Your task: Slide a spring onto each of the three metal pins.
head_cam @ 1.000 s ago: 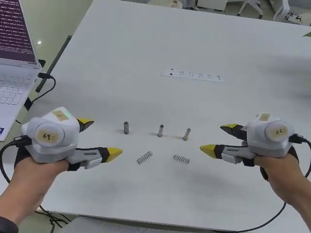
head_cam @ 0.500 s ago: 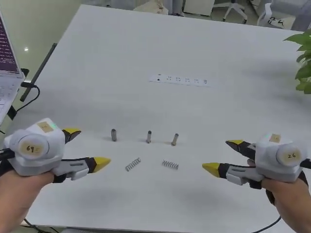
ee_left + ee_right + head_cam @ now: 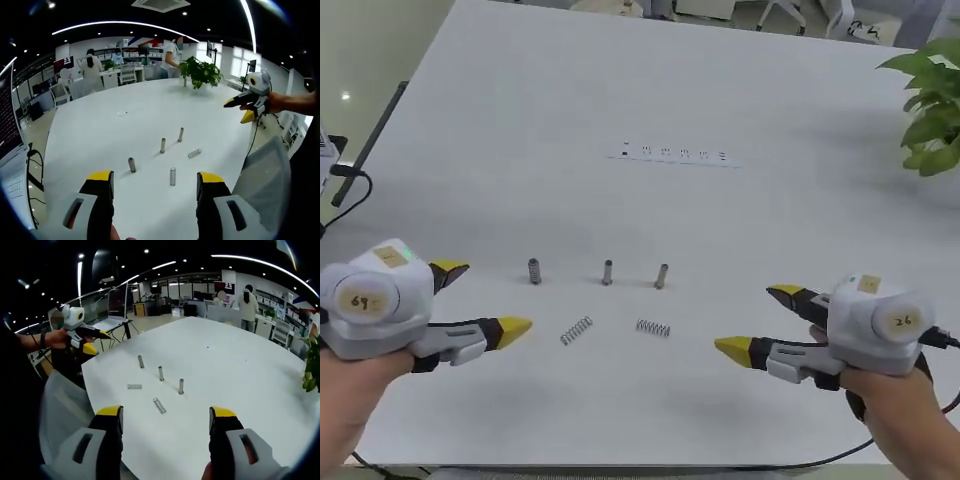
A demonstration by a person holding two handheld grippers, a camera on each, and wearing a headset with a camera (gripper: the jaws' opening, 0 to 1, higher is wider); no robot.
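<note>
- left gripper (image 3: 485,297) (white body, dark jaws with yellow tips): held in a hand at the near left of the large white table (image 3: 620,80). Jaws spread wide, nothing between them.
- right gripper (image 3: 756,320), same build: held in a hand at the near right. Jaws also wide apart and empty, tips pointing in toward the table centre.
- Both grippers are above the table, one on each side of the parts and well apart from them.
- Three short grey metal pins stand upright in a row between the two grippers: left pin (image 3: 534,271), middle pin (image 3: 608,272), right pin (image 3: 662,276).
- left pin looks thicker and ribbed next to the other two. It could have a coil around it, but it's too small to tell.
- middle pin and right pin look bare.
- Two small silver coil springs lie flat on the table on the near side of the row.
- left spring (image 3: 577,330) sits at an angle, in front of the gap between left pin and middle pin.
- right spring (image 3: 653,328) lies in front of right pin.
- The springs are apart from each other and touch no pin.
- Beyond the pins, a flat white power strip (image 3: 675,154) is set mid-table.
- A green leafy plant (image 3: 930,100) is at the far right edge, and a black cable (image 3: 350,185) at the far left.
</note>
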